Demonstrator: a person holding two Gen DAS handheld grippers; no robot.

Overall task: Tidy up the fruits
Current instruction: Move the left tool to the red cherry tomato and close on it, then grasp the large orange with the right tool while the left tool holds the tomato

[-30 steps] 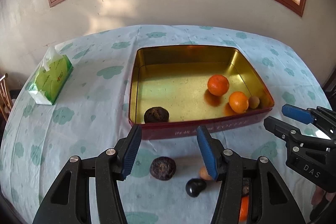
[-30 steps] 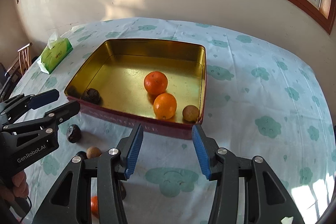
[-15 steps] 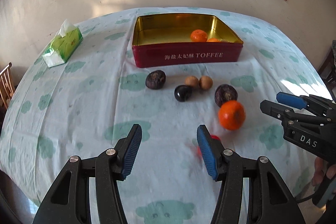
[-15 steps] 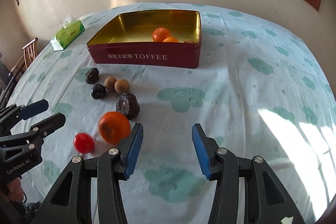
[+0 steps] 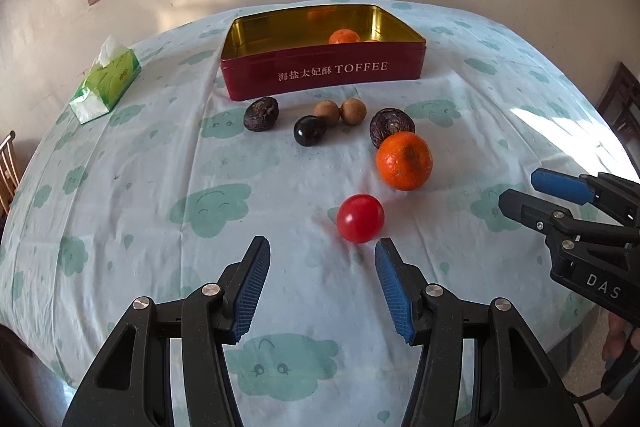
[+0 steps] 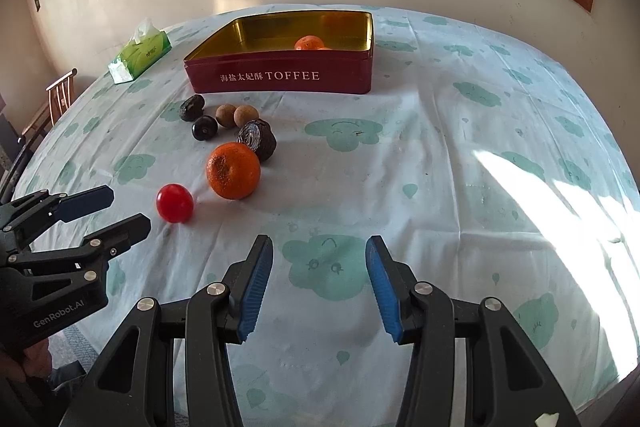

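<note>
Red tomato (image 5: 360,218) may roll off your gaping left hand-held gripper (image 5: 322,285); the right hand-held gripper (image 6: 319,285) gapes, empty too.

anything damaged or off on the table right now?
One thing: the large orange mandarin loose on the cloud-print tablecloth has a dark brownish blotch on its skin, like a bruise or blemish; the cause can't be told. The dark wrinkled fruit touching it looks shrivelled. Nothing is spilled, and the red toffee tin sits flat.
</note>
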